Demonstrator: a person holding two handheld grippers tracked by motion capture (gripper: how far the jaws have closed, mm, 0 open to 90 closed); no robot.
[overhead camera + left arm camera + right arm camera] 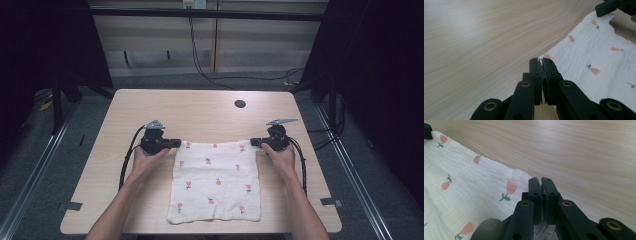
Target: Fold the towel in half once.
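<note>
A white cloth (215,180) printed with small pink tulips lies flat on the wooden table (200,110). My left gripper (176,143) is at its far left corner and my right gripper (254,142) at its far right corner. In the left gripper view the black jaws (541,61) are shut with the cloth (594,57) corner pinched between them; the other gripper (609,6) shows at the top right. In the right gripper view the jaws (541,180) are shut on the cloth (469,187) corner, and a printed label (544,230) peeks out beneath them.
A round dark hole (240,104) sits in the tabletop beyond the right gripper. Bare wood stretches behind the cloth up to the far edge. The cloth's near hem lies close to the table's front edge (200,232). Cables (200,65) run across the floor behind.
</note>
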